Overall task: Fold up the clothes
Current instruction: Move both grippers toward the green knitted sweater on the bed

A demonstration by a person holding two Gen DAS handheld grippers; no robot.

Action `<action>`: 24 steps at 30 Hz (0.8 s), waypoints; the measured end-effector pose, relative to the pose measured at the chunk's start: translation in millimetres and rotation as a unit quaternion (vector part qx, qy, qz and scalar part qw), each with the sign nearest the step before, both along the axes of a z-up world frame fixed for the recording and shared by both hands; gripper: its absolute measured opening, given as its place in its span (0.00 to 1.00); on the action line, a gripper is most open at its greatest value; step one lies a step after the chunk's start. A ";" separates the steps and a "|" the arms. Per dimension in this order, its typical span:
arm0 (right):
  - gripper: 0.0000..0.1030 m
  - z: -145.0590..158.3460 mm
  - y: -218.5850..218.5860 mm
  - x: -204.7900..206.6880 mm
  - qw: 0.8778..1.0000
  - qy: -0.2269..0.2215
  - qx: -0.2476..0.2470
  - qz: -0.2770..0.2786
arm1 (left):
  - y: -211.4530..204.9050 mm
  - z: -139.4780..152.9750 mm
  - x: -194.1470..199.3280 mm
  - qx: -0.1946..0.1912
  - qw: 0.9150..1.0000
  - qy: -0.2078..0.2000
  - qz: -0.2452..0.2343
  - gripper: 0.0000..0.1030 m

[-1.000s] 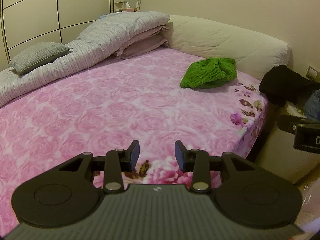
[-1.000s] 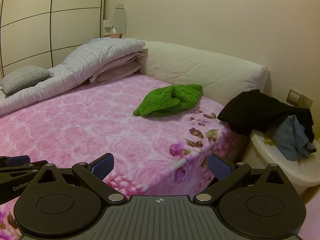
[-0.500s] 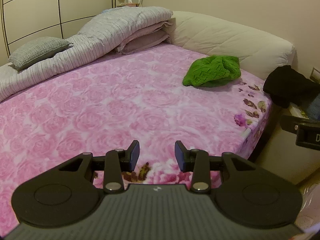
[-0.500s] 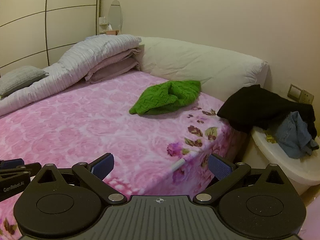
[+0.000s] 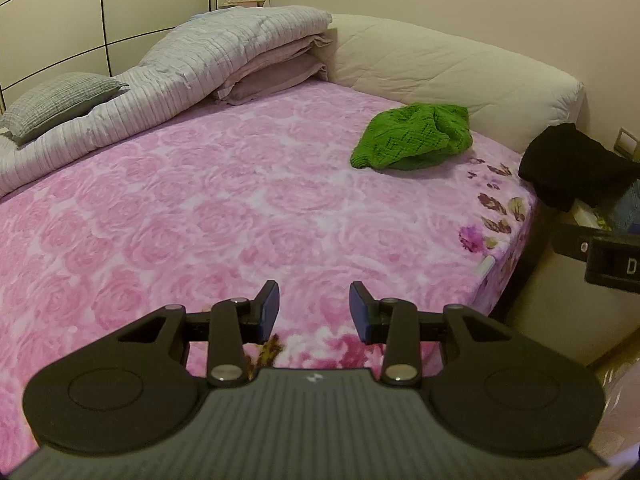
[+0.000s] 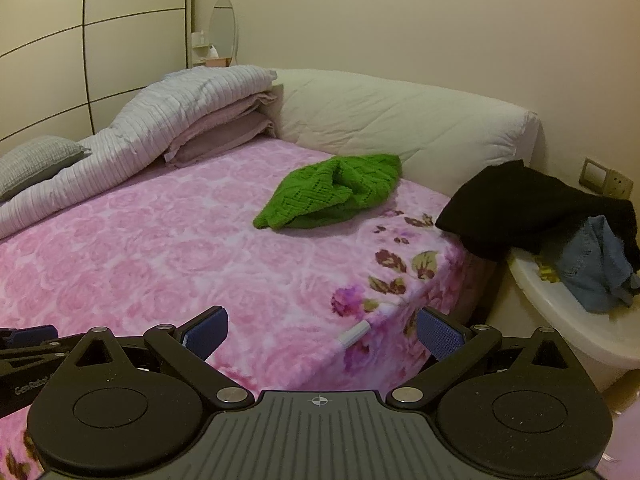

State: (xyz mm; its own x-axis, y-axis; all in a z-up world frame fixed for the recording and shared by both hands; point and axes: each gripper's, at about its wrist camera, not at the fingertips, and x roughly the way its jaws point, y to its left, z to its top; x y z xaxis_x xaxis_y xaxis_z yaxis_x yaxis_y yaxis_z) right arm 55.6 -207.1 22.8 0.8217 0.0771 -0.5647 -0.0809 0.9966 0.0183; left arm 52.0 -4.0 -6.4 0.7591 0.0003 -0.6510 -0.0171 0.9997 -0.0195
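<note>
1. Two grippers, both empty: left gripper (image 5: pixel 314 307) jaws parted narrowly, right gripper (image 6: pixel 322 330) spread wide.
2. One green knit garment (image 6: pixel 332 192) crumpled on pink bedspread (image 6: pixel 160 256), well ahead.
3. One black garment (image 6: pixel 532 204), one denim piece (image 6: pixel 596 264), heaped in white tub (image 6: pixel 560 320) beside bed.

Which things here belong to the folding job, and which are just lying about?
Job: green knit, black garment, jeans, left gripper, right gripper.
Lying about: grey quilt, grey pillow, white bolster, mirror.
</note>
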 end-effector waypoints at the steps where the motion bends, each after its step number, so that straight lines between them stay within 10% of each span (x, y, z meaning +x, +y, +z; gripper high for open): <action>1: 1.00 -0.3 -0.2 1.0 1.000 0.000 0.001 0.000 | 0.5 0.1 0.7 -0.001 1.000 0.000 0.000 0.33; 24: 1.00 -11.6 -6.0 33.1 1.000 0.013 0.003 0.002 | -10.3 -18.2 42.2 -0.007 1.000 0.026 -0.013 0.33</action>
State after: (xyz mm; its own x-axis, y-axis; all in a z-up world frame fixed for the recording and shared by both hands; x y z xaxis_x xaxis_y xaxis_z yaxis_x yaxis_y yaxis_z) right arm 88.7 -213.2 11.2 0.8065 0.0831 -0.5854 -0.0835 0.9962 0.0264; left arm 94.2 -14.3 -24.6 0.7239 -0.0281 -0.6894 0.0071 0.9994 -0.0334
